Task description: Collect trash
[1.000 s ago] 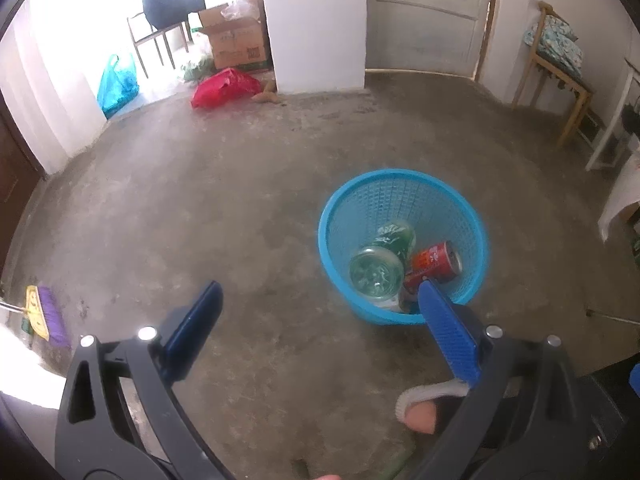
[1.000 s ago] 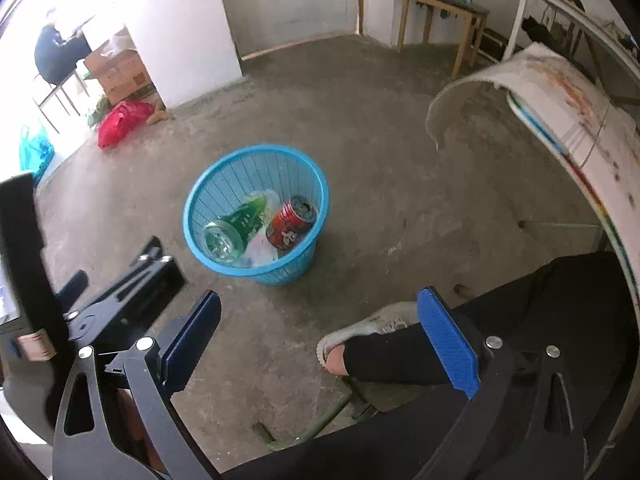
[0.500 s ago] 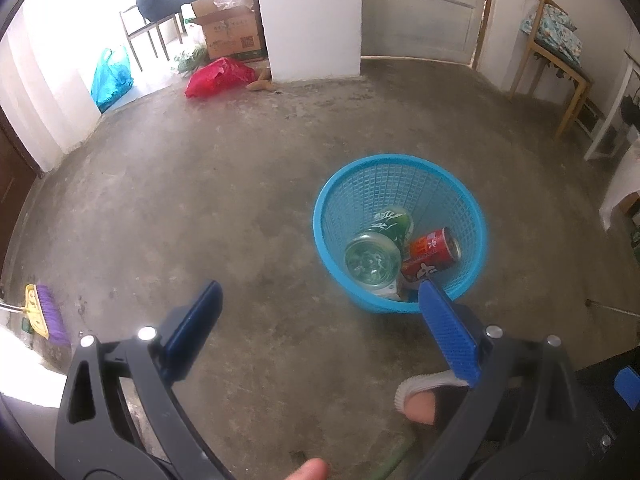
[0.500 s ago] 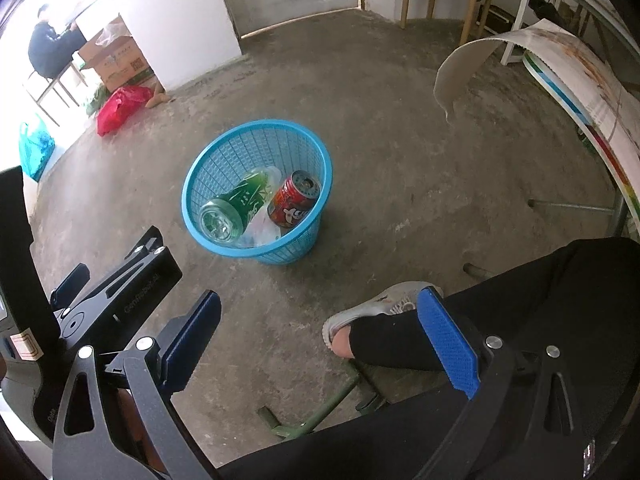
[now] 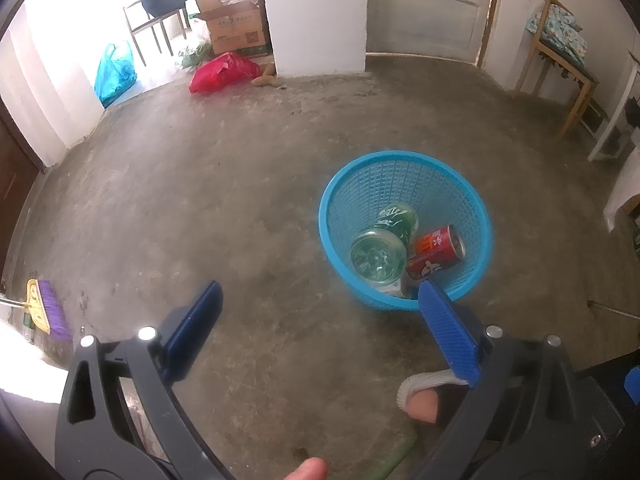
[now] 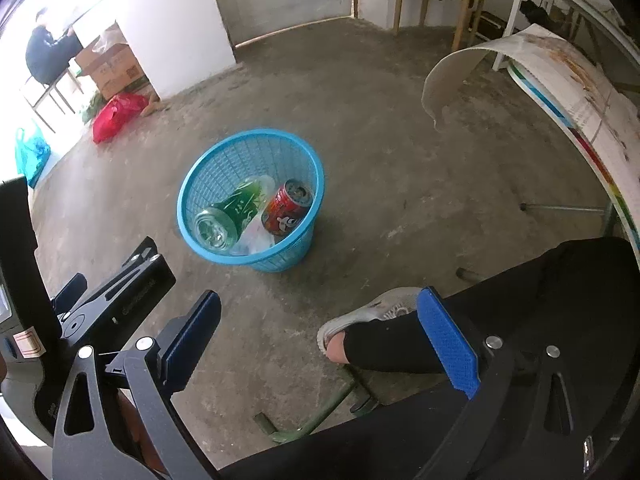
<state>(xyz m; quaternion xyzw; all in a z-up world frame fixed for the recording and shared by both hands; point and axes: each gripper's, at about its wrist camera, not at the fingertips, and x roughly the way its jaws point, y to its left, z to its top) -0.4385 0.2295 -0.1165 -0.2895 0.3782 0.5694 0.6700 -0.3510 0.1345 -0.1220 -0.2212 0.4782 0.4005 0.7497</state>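
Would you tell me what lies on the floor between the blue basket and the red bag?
Nothing: in both views, bare concrete runs from the basket to the red bag.

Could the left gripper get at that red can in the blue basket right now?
Probably yes: the left gripper is open and empty, the basket has no lid, and the red can lies on top, uncovered.
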